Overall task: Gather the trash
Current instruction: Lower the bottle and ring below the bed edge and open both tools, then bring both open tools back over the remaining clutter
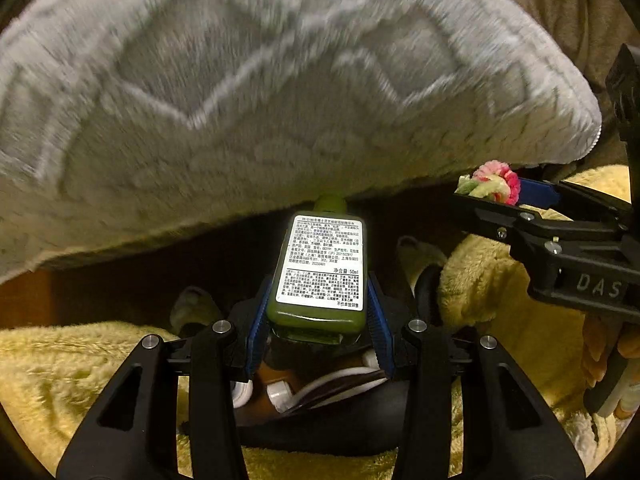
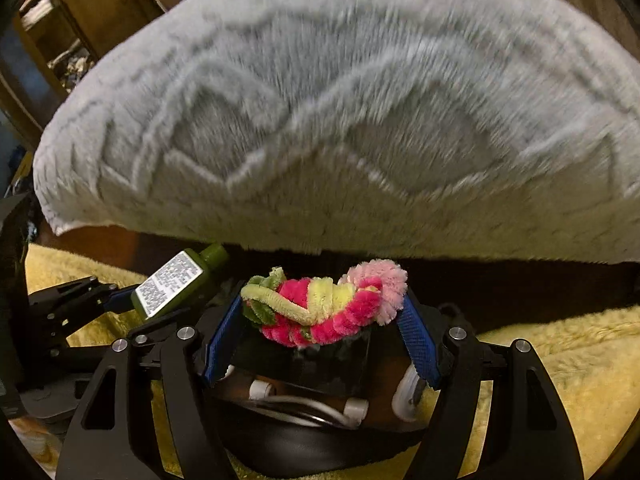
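- Left wrist view: my left gripper [image 1: 320,312] is clamping a small green bottle [image 1: 320,268] between its blue pads [image 1: 258,320], the fingers closed in as far as the bottle's flat sides are letting them. The bottle is pointing forward, white printed label facing up, its green cap tucking under the edge of the grey plush cushion [image 1: 240,92].
- The cushion is filling the upper part of this view, blurred, hanging above a dark gap.
- Below my fingers a dark rounded container [image 1: 320,420] is sitting on the yellow fleece blanket [image 1: 80,364]; white caps and something brown are showing inside it, too hidden to name.
- Further right, my right gripper [image 1: 516,196] is reaching in from the side, holding the pink and green pipe-cleaner bundle [image 1: 492,182] just beside the cushion's lower corner.
- Right wrist view: at the left, my left gripper [image 2: 120,300] is holding the green bottle [image 2: 172,284] tilted, cap toward the cushion [image 2: 340,120].
- In the middle, my right gripper [image 2: 324,312] is pinching the twisted pipe-cleaner bundle [image 2: 328,304] crosswise between its blue pads [image 2: 418,340], fingers part-way closed on it.
- Under it the dark container [image 2: 320,440] is lying on the yellow blanket [image 2: 560,352].
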{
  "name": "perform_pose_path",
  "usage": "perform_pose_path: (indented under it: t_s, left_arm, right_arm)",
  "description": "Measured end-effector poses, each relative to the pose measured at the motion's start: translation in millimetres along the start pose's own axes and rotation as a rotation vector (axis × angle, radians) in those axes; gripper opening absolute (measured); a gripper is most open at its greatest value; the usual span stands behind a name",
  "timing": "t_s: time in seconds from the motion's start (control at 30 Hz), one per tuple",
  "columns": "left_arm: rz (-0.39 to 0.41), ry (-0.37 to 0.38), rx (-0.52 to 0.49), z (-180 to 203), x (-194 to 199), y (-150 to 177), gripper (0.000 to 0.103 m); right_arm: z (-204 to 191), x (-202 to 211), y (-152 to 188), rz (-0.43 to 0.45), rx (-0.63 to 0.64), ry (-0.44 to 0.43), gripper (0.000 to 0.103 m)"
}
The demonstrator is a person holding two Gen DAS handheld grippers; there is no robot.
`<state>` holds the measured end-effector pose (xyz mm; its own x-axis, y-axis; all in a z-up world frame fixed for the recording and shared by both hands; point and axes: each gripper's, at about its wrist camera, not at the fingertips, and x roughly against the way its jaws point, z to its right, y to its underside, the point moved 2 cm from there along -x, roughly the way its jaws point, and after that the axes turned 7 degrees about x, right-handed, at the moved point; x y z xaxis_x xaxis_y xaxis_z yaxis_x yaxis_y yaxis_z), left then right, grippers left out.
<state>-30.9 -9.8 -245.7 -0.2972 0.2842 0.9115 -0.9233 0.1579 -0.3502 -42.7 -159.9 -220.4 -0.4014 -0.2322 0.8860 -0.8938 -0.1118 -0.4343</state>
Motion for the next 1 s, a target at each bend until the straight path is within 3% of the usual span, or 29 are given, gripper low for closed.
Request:
perform_pose_path:
  t_s: [0.27,0.4,0.6,0.77,1.0]
  left_arm:
    - [-0.064,0.028,0.022,-3,-22,2,0.041]
    - [-0.068,0.03,0.035,-6,-23,3,0.053]
    - [-0.044,-0.001,0.029,-10,-10,0,0.058]
    - [0.014,-0.027,0.002,1,16,-10,0.066]
    - [0.189,-0.028,-0.039,18,79,-33,0.075]
  right_arm:
    - [-1,-19,1,-0.037,-0.01,-0.023,0.075]
    - [4,-26,-1,-0.043,-0.022,-0.032,0.077]
    - [16,-11,-11,-0.004,-0.032,-0.045,0.087]
    - [21,20,-24,0.071,-0.038,-0.022,0.088]
    - [41,86,-64,0.267,-0.017,0.087,0.096]
